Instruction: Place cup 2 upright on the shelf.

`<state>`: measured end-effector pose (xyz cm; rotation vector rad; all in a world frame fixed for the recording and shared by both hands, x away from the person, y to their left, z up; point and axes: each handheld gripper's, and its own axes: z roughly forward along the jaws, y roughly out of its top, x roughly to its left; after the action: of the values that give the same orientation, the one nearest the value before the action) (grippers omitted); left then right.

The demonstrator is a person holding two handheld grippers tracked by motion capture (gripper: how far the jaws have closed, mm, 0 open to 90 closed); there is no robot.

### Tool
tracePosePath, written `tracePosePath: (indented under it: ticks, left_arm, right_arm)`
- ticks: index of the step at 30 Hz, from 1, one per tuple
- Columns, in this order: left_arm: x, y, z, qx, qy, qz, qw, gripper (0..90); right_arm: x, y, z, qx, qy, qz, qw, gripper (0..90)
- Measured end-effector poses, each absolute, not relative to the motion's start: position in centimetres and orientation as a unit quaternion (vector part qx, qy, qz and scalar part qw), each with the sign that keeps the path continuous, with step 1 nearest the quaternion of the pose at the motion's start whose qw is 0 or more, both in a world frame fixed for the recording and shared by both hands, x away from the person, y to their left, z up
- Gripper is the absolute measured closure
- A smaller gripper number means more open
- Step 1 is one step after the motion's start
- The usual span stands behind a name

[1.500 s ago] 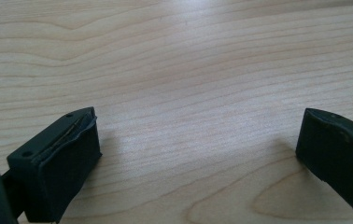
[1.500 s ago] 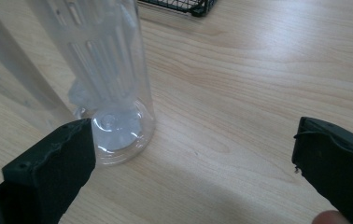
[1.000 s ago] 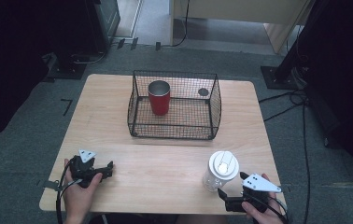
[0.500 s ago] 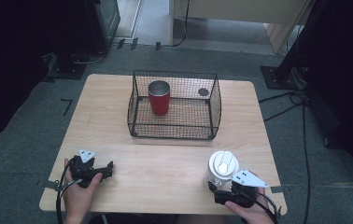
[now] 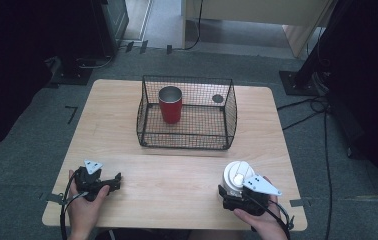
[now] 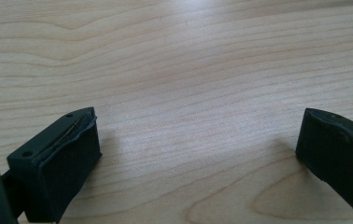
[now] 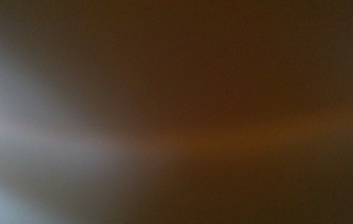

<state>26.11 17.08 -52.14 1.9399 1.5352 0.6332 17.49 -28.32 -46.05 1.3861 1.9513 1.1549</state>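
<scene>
Your right gripper (image 5: 232, 196) sits at five o'clock on the worktop (image 5: 177, 175), pressed against the white lidded cup (image 5: 236, 176); its fingers have just been opening, and you cannot tell whether they grip the cup. Your left gripper (image 5: 108, 181), at seven o'clock, has fingers (image 6: 62, 163) spread wide over bare wood, holding nothing.
</scene>
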Motion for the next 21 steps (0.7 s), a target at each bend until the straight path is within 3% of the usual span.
tracePosePath:
  ticks: [4,21]
  left_arm:
    - [26.11,17.08,-52.14,0.727,0.575,0.237,0.290,0.2]
    - [26.11,17.09,-52.14,0.727,0.575,0.237,0.290,0.2]
  right_arm:
    - [17.49,-28.23,-45.70,0.506,0.701,0.437,0.246,14.0]
    - [16.85,-28.32,-45.10,0.493,0.701,0.436,0.274,16.2]
